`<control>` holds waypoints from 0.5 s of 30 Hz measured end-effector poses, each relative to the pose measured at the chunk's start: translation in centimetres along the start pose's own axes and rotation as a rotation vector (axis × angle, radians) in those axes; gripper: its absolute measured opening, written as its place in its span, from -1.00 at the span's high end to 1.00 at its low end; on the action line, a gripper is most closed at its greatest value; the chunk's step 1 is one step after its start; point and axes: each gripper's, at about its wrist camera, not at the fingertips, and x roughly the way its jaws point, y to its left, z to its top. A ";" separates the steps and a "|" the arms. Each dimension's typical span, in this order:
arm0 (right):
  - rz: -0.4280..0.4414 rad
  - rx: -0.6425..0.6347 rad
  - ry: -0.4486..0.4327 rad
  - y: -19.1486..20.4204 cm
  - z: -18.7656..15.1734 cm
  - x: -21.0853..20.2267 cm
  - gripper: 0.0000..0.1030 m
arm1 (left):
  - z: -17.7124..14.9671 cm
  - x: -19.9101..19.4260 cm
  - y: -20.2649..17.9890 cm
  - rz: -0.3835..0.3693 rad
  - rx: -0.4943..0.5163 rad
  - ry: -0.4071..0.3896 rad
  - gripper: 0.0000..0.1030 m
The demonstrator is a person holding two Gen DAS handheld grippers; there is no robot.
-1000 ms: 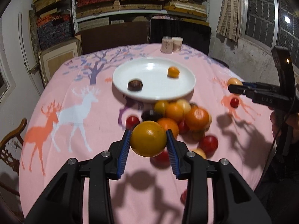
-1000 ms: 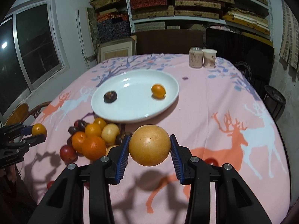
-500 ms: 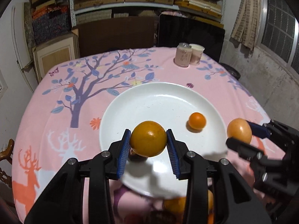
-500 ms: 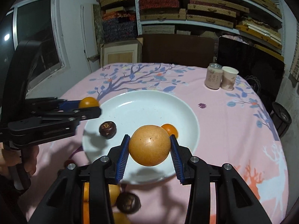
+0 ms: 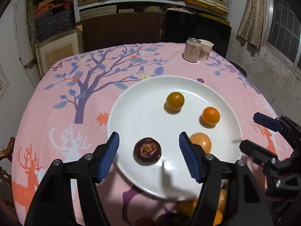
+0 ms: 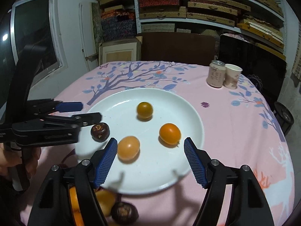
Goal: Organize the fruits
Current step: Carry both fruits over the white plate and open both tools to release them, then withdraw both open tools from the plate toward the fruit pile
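Both grippers sit over the near edge of the white plate [image 5: 129,101] on the desk [image 5: 56,113], which has a pink deer-and-tree cloth.

Left gripper [image 5: 148,157]: jaws opening, blue pads well apart, nothing pressed between them. The dark brown fruit [image 5: 147,150] shows in the gap, lying on the plate, clear of both pads.

Right gripper [image 6: 150,162]: jaws opening, pads wide, no grip. The pale orange fruit [image 6: 128,147] lies on the plate just beside its left pad; contact can't be judged. The deeper orange fruit [image 6: 170,133] lies a bit further in, nearer the right pad but apart from it.

Plate contents, four fruits, none touching another:
- dark brown fruit, near left rim
- pale orange fruit, near front
- deeper orange fruit, right of centre
- yellow-orange fruit [image 6: 144,110], furthest back

Unsorted fruit pile [image 6: 105,199] lies on the cloth at the plate's near edge, mostly hidden behind gripper bodies: orange ones plus a dark one [image 6: 123,213].

A person's hand [image 6: 28,158] holds the left gripper handle, seen at the left of the right wrist view.

Far right of the desk: a can [image 5: 192,50] and a paper cup [image 5: 206,50], side by side, touching or nearly so.
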 end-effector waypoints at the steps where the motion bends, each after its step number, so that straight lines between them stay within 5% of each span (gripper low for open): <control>1: 0.002 0.011 -0.008 -0.2 -0.4 -0.9 -0.44 | -0.7 -1.1 -0.1 -0.008 0.006 -0.011 -0.34; 15: 0.001 0.091 -0.010 -0.1 -8.9 -10.1 -0.48 | -14.1 -10.5 -4.4 -0.072 0.139 -0.023 -0.37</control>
